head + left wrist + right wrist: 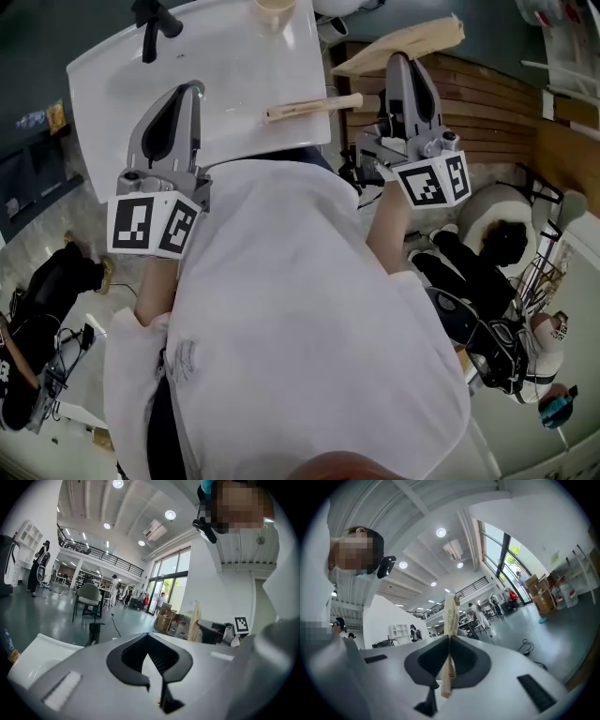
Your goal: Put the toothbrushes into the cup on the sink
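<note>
Right gripper (450, 639) is pinching toothbrush (451, 616) edge-on, long part sticking out beyond fingers. Left gripper (149, 641) is keeping fingers closed together, nothing between. Cup (274, 11) is standing on sink (112, 84), well apart from right fingers; second toothbrush (309, 106) is lying nearer, beside them. Risk: thin brush pivoting in pinch, then missing or tipping cup.

Bright, even light comes from round ceiling lamps (170, 514) high above the sink (122, 84), and they burn out to white. The sink looks slightly washed out, while the floor (28, 47) left of it is dim. Both gripper views bend strongly and blacken at the corners.
</note>
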`<act>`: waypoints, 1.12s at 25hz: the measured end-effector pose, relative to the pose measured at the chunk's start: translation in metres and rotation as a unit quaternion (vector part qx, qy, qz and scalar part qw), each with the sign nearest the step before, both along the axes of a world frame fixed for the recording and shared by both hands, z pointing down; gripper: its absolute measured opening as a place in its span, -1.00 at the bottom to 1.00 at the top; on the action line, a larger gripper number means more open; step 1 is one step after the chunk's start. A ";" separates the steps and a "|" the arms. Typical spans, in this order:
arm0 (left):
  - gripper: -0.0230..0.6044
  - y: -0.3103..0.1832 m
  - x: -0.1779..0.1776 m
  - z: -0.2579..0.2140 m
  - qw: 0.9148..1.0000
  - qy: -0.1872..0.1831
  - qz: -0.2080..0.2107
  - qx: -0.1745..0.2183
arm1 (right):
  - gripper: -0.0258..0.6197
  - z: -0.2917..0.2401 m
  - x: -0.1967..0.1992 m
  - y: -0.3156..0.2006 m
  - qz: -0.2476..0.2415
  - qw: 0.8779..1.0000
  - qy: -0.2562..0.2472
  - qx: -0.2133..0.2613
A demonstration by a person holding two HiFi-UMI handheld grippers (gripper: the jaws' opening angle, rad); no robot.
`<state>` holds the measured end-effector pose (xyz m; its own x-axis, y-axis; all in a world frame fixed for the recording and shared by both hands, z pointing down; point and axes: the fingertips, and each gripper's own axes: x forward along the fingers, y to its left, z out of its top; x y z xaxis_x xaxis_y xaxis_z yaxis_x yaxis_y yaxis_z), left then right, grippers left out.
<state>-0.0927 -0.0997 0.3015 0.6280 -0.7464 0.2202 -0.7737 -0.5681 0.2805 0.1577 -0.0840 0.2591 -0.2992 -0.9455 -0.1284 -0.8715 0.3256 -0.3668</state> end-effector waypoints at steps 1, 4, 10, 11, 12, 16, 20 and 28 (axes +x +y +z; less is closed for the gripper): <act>-0.94 -0.001 -0.001 0.000 1.000 0.000 -0.001 -0.001 | -0.86 -0.002 0.001 -0.001 0.002 1.000 0.001 0.002; -0.94 -0.002 -0.003 -0.001 1.000 0.000 -0.005 -0.002 | -0.86 -0.005 0.002 -0.005 0.009 1.000 0.002 0.005; -0.94 -0.005 -0.009 0.001 1.000 -0.001 -0.017 -0.004 | -0.86 -0.002 0.001 -0.018 0.005 1.000 0.000 0.005; -0.94 -0.006 -0.009 0.002 1.000 -0.001 -0.019 -0.004 | -0.86 -0.002 0.000 -0.021 0.004 1.000 -0.001 0.006; -0.94 -0.008 -0.010 0.002 1.000 -0.001 -0.021 -0.004 | -0.86 -0.002 0.000 -0.025 0.002 1.000 -0.002 0.009; -0.94 -0.014 -0.014 0.003 1.000 -0.001 -0.029 -0.007 | -0.86 -0.008 -0.005 -0.044 -0.005 1.000 -0.006 0.022; -0.94 -0.018 -0.020 0.005 0.999 -0.001 -0.038 -0.012 | -0.87 -0.009 -0.014 -0.066 -0.015 1.000 0.003 0.026; -0.94 -0.028 -0.032 0.009 0.998 -0.001 -0.062 -0.022 | -0.87 -0.004 -0.035 -0.105 -0.048 0.998 0.004 0.038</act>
